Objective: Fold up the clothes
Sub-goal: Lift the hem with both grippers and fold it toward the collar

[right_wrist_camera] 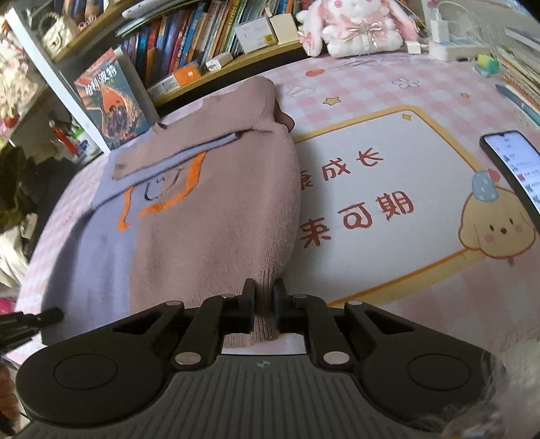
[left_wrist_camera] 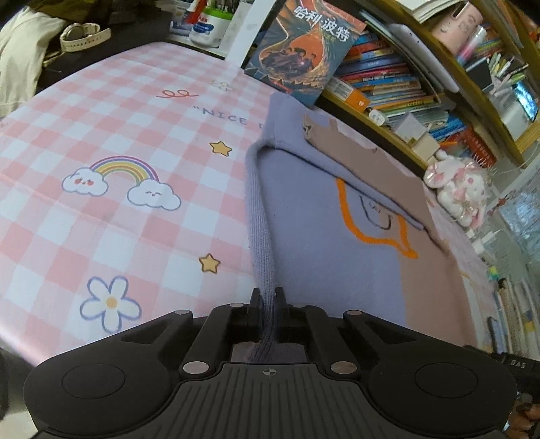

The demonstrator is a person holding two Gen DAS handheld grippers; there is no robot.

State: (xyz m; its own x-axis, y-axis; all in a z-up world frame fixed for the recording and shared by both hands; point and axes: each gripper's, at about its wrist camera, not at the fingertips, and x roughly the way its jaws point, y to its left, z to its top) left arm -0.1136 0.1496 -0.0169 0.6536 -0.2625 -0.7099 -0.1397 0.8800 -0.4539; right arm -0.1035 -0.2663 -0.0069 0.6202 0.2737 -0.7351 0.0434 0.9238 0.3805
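Observation:
A knitted sweater (left_wrist_camera: 324, 209), half lavender and half dusty pink with an orange outline drawing, lies on the pink checked table mat (left_wrist_camera: 101, 141). Its sleeves are folded across the chest. My left gripper (left_wrist_camera: 268, 297) is shut on the lavender ribbed hem edge at the garment's left side. In the right wrist view the same sweater (right_wrist_camera: 209, 216) spreads ahead, and my right gripper (right_wrist_camera: 264, 290) is shut on the pink ribbed hem at its right corner. Both pinched edges rise in a ridge from the fingers.
A bookshelf (left_wrist_camera: 405, 87) full of books runs along the far side, with a book (left_wrist_camera: 303, 50) leaning on it. A pink plush rabbit (right_wrist_camera: 357, 27) sits at the back. A lit phone (right_wrist_camera: 513, 165) lies on the mat (right_wrist_camera: 388, 202) at right. A watch (left_wrist_camera: 84, 33) lies far left.

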